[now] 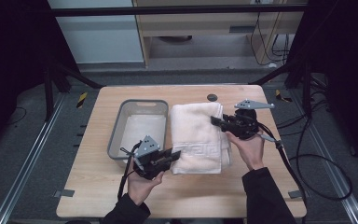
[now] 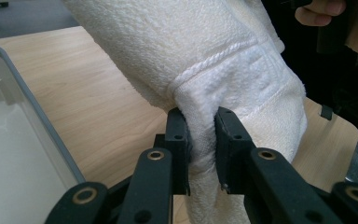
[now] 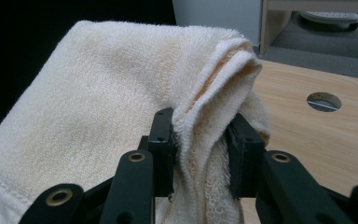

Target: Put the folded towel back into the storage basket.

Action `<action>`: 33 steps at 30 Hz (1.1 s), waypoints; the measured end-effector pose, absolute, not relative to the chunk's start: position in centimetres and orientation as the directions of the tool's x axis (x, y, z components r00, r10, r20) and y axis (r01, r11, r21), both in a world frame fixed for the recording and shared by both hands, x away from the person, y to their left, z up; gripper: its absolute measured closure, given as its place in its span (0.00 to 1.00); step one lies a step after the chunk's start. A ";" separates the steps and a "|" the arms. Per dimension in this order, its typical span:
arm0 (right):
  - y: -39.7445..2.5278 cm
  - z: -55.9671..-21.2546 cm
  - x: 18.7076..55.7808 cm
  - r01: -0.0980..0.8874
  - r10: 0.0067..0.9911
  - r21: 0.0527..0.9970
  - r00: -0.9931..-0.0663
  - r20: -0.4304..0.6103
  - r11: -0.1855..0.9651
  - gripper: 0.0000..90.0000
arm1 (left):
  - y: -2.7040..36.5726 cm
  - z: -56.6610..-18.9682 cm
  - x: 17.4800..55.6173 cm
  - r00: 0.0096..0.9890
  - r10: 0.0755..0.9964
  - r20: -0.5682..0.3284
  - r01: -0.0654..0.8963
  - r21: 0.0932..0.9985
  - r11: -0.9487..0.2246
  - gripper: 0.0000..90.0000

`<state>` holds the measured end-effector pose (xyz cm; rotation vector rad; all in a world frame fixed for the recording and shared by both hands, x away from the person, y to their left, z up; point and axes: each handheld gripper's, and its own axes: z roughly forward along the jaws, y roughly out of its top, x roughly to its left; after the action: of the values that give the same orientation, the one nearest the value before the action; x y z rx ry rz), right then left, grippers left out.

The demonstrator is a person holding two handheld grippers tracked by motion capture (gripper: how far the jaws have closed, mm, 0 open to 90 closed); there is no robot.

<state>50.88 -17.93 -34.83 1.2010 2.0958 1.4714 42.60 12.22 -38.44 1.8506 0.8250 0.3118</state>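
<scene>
Two tongs clamp the folded towel point(image 1: 199, 136) on the tabletop point(image 1: 98, 186): left tongs point(image 1: 175, 154) pinch its near-left corner, right tongs point(image 1: 216, 121) its far-right edge; the grey basket point(image 1: 115, 133) lies just left.

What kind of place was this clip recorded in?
Probably a lab or workshop recording station: a wooden table inside a dark metal frame, loose cables on the grey floor, and a person's two grippers clamped on a folded towel beside a grey bin.
</scene>
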 end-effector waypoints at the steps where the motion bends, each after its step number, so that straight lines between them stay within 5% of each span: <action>1: -17.9 -34.7 50.9 0.450 0.774 0.885 -0.600 0.201 0.119 0.75 | 12.2 -38.3 42.6 0.730 0.666 -0.155 0.393 0.892 -0.224 0.85; 33: -15.8 -30.8 51.8 0.363 0.784 0.928 -0.597 0.170 0.076 0.75 | 14.3 -34.7 43.7 0.708 0.699 -0.106 0.318 0.930 -0.181 0.85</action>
<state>51.81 -15.80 -30.85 1.1374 1.9863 1.5316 43.74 14.35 -34.70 1.7771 0.8069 0.4163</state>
